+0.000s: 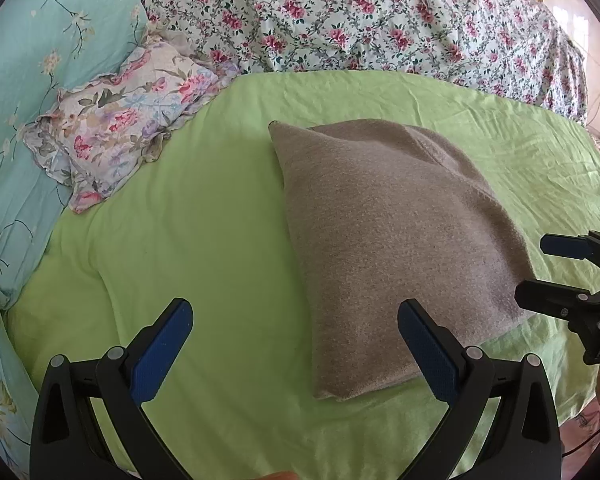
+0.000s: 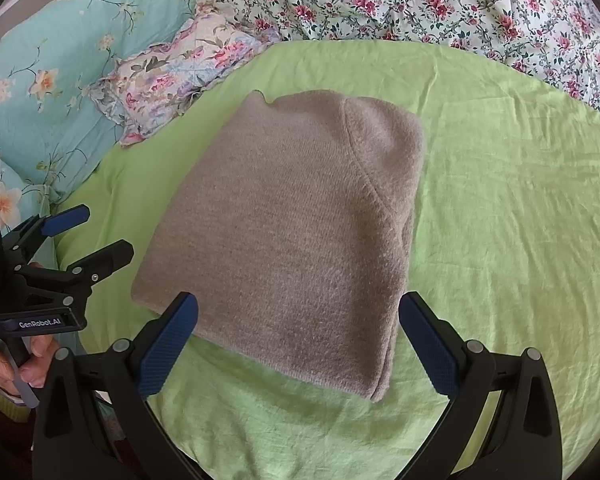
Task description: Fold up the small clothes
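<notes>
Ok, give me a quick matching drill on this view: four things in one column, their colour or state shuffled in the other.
Things:
1. sweater
2. sheet
3. left tool
4. small pillow

Colour or state:
A. light green, wrinkled
B. open, holding nothing
C. grey-brown, folded flat
D. pastel floral, frilled edge

Pairs: 1-C, 2-A, 3-B, 4-D
</notes>
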Demonstrator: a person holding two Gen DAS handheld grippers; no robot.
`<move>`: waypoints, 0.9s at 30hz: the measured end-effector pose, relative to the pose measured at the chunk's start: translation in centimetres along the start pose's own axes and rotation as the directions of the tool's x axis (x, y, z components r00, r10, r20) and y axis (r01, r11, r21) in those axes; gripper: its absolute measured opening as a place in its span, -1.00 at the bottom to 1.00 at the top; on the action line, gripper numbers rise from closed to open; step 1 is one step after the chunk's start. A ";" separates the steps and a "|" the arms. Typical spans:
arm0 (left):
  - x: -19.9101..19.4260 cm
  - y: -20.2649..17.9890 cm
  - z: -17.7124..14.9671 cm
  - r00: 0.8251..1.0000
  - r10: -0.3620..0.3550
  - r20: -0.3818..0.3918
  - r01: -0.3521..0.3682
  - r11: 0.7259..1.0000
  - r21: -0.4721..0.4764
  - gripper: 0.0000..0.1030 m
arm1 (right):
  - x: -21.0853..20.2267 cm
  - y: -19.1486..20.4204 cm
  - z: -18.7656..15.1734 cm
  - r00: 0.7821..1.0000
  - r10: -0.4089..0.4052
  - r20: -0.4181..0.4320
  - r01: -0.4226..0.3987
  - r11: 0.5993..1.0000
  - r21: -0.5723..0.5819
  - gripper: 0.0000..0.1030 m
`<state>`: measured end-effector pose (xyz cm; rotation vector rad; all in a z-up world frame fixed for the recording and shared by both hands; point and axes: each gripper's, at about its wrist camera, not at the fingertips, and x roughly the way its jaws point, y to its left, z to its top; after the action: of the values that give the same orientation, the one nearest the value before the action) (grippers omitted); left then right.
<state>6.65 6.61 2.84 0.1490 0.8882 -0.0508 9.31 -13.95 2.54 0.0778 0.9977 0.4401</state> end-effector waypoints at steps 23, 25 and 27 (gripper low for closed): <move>-0.1 0.0 -0.2 1.000 -0.012 0.004 0.012 1.000 0.006 0.99 | -0.5 -0.3 -0.1 0.999 -0.028 0.016 0.029 0.999 -0.021 0.95; -0.1 0.0 -0.2 1.000 -0.010 0.003 0.010 1.000 0.005 0.99 | -0.5 -0.4 -0.1 1.000 -0.027 0.016 0.027 0.999 -0.018 0.95; -0.2 0.0 -0.2 1.000 -0.009 0.004 0.009 1.000 0.005 0.99 | -0.5 -0.4 0.0 1.000 -0.027 0.016 0.027 0.999 -0.017 0.95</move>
<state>6.42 6.67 2.89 0.1493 0.8846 -0.0616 9.16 -14.56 2.84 0.0525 0.9784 0.4226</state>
